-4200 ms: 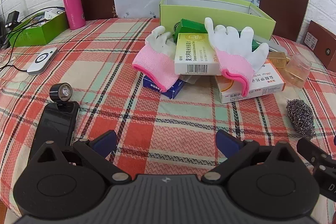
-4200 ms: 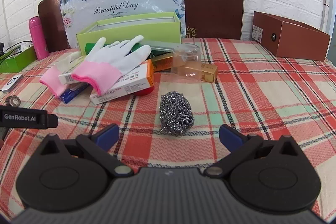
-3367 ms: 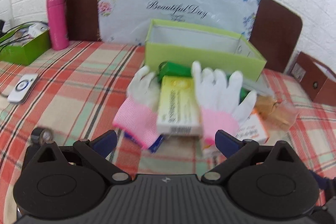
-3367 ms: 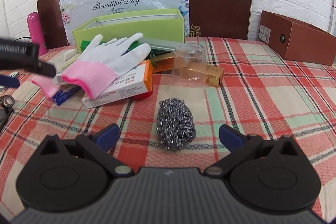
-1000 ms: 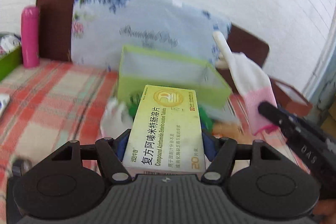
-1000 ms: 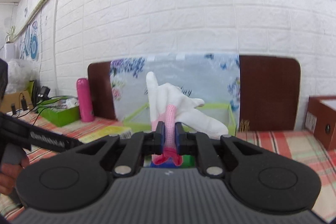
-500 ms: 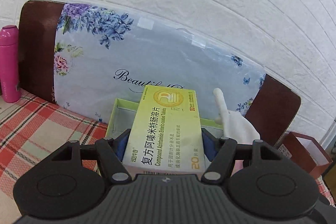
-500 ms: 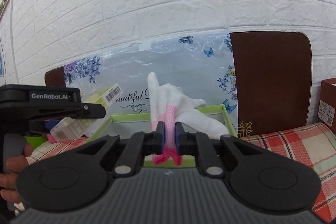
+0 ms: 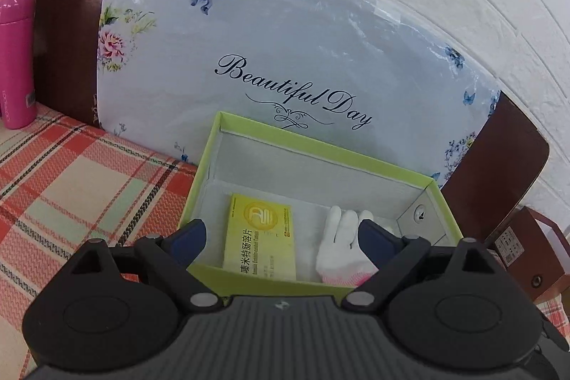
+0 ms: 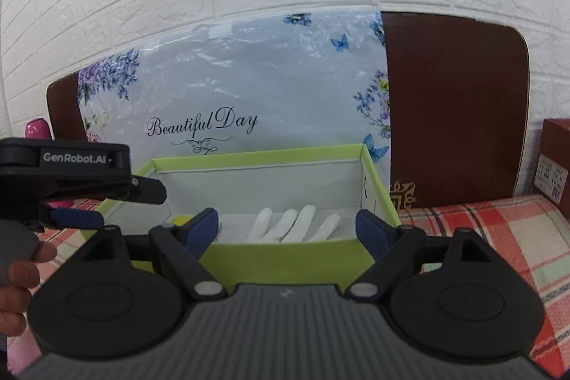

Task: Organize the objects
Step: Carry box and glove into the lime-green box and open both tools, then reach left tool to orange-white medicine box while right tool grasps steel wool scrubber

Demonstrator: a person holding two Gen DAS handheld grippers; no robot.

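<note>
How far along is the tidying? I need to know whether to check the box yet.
Done: the yellow medicine box and one white glove lie side by side inside the green box. In hand: nothing. The left hand-held gripper and right hand-held gripper have both just opened and hang empty over the box. Left: unclear, since the rest of the table is out of view.

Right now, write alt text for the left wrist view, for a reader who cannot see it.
An open green box on a plaid tablecloth holds a yellow medicine box and a white glove, side by side. The left gripper hangs over the near edge, its jaws just opened and holding nothing. Behind stands a floral "Beautiful Day" bag, with a pink bottle at far left.
</note>
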